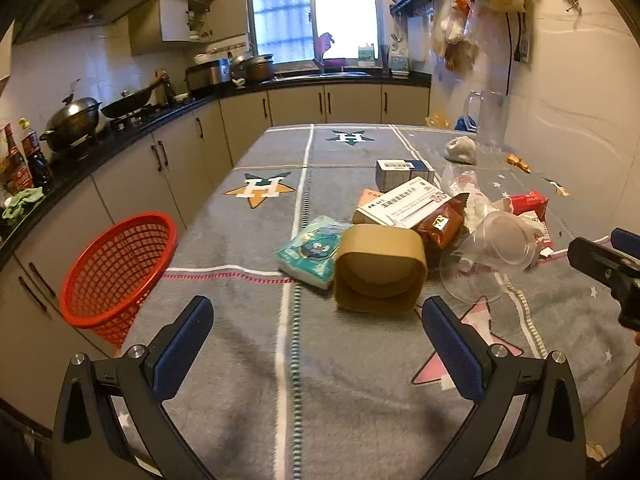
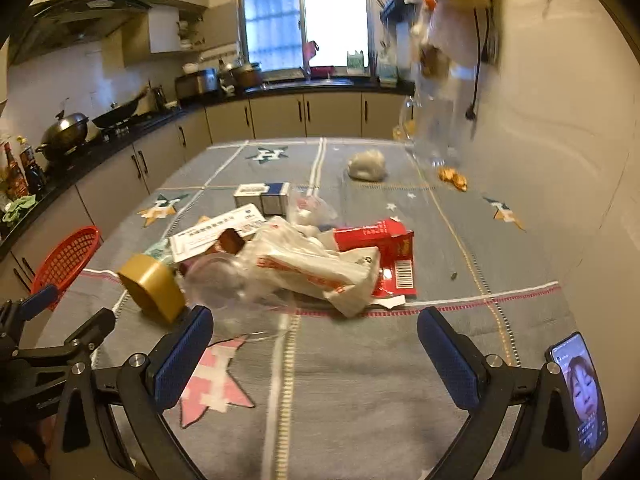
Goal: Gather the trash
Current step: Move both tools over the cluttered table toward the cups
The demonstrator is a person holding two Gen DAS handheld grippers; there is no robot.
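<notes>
A pile of trash lies mid-table: a brown paper cup (image 1: 380,270) on its side, a teal tissue pack (image 1: 310,252), a white medicine box (image 1: 400,202), a clear plastic cup (image 1: 502,242), a red carton (image 2: 380,248) and a white wrapper (image 2: 320,270). A red mesh basket (image 1: 120,272) stands off the table's left edge. My left gripper (image 1: 316,316) is open and empty just before the brown cup. My right gripper (image 2: 314,326) is open and empty, just before the wrapper; the brown cup (image 2: 154,286) lies to its left.
A crumpled white wad (image 2: 367,165) and gold wrappers (image 2: 454,178) lie at the table's far right by the wall. A phone (image 2: 580,392) lies at the near right. Kitchen counters with pots (image 1: 74,120) run along the left and back.
</notes>
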